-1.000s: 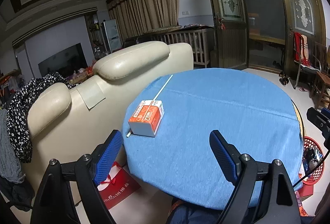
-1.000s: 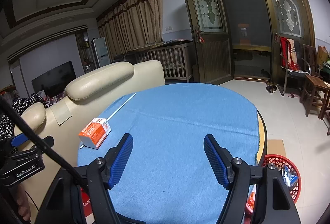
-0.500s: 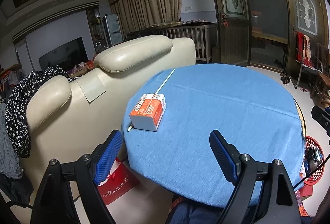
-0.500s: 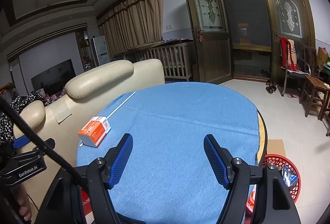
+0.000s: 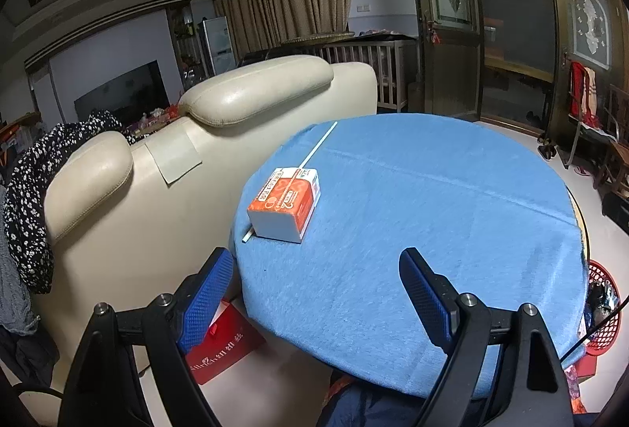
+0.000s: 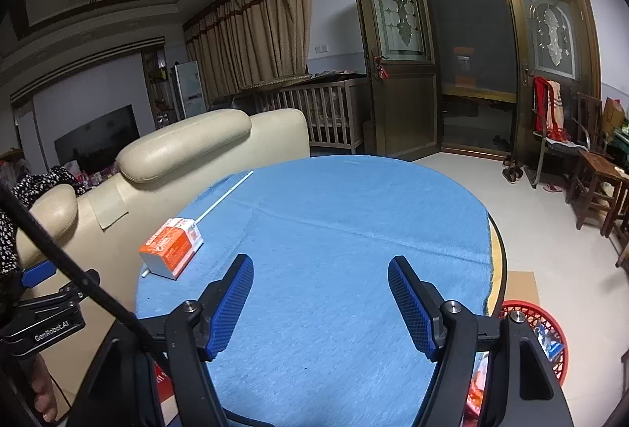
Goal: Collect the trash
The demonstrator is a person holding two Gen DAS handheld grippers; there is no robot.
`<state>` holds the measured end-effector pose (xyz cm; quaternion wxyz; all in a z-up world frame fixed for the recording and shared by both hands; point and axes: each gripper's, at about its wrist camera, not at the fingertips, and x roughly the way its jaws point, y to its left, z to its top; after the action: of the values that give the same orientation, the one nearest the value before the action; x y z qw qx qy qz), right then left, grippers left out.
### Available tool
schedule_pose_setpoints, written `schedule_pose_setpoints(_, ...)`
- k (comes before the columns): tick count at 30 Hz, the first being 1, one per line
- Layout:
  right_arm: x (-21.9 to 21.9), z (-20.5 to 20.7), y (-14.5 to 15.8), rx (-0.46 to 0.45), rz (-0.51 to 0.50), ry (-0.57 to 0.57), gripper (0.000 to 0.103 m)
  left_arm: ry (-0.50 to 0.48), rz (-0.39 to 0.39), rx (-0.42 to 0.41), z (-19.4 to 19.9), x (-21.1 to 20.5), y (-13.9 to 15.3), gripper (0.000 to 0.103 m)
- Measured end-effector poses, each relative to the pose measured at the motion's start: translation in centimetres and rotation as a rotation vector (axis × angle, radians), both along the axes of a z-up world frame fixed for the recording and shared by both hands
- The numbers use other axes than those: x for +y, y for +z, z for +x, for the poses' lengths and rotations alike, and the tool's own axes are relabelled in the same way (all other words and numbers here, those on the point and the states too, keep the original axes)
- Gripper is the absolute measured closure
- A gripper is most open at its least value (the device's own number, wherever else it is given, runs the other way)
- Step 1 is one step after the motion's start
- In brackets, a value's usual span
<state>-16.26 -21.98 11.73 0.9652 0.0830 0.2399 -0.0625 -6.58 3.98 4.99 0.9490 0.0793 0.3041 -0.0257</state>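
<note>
An orange and white carton lies on its side near the left edge of a round table under a blue cloth. A long white straw runs under it toward the far edge. My left gripper is open, low at the table's near left edge, a short way short of the carton. In the right wrist view the carton and the straw sit left of my right gripper, which is open over the blue cloth with nothing between its fingers.
A cream leather sofa backs against the table's left side. A red mesh basket with scraps stands on the floor at the right, seen too as the basket. A red box lies under the table's left edge. Wooden chairs stand far right.
The left gripper has come a little closer to the carton and lower, so the carton looks larger. The right gripper has stayed put. Both stay open.
</note>
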Motion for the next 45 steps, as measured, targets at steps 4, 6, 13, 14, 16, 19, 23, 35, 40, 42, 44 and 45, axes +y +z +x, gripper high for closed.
schedule_pose_setpoints(4, -0.1, 1.0, -0.1, 0.008, -0.028, -0.011, 0.029, 0.009, -0.003, 0.020, 1.5, 0.1, -0.6, 0.016)
schedule_pose_setpoints(6, -0.3, 1.7, -0.1, 0.016, -0.039, -0.015, 0.029, 0.011, -0.004, 0.027, 2.2, 0.1, -0.8, 0.016)
schedule_pose_setpoints(13, -1.1, 4.5, -0.1, 0.036, -0.065, -0.027, 0.029, 0.011, -0.006, 0.063, 5.4, -0.7, -1.7, 0.016)
schedule_pose_setpoints(14, -1.2, 4.9, 0.0, 0.037, -0.067, -0.029, 0.029, 0.011, -0.005, 0.068, 5.8, -0.9, -1.8, 0.016)
schedule_pose_setpoints(16, -1.5, 5.5, -0.1, 0.042, -0.070, -0.035, 0.029, 0.010, -0.004, 0.082, 6.7, -1.3, -2.1, 0.016)
schedule_pose_setpoints(19, -2.0, 6.3, -0.3, 0.054, -0.070, -0.046, 0.029, 0.011, -0.007, 0.096, 7.8, -1.6, -2.3, 0.016)
schedule_pose_setpoints(23, -2.9, 7.6, -1.1, 0.083, -0.059, -0.058, 0.029, 0.015, -0.006, 0.110, 9.1, -2.1, -2.5, 0.016)
schedule_pose_setpoints(35, -5.2, 10.6, -2.1, 0.119, -0.047, -0.077, 0.029, 0.026, -0.003, 0.136, 11.9, -3.5, -2.6, 0.016)
schedule_pose_setpoints(40, -5.6, 11.4, -2.4, 0.128, -0.043, -0.071, 0.029, 0.033, 0.004, 0.143, 12.7, -3.9, -2.7, 0.016)
schedule_pose_setpoints(42, -5.7, 11.6, -2.5, 0.131, -0.039, -0.069, 0.029, 0.037, 0.010, 0.146, 12.9, -4.1, -2.8, 0.016)
schedule_pose_setpoints(44, -6.0, 11.9, -2.6, 0.132, -0.032, -0.068, 0.029, 0.040, 0.012, 0.147, 13.1, -4.3, -2.8, 0.016)
schedule_pose_setpoints(45, -6.1, 12.0, -2.6, 0.133, -0.029, -0.067, 0.029, 0.041, 0.013, 0.148, 13.2, -4.3, -2.8, 0.016)
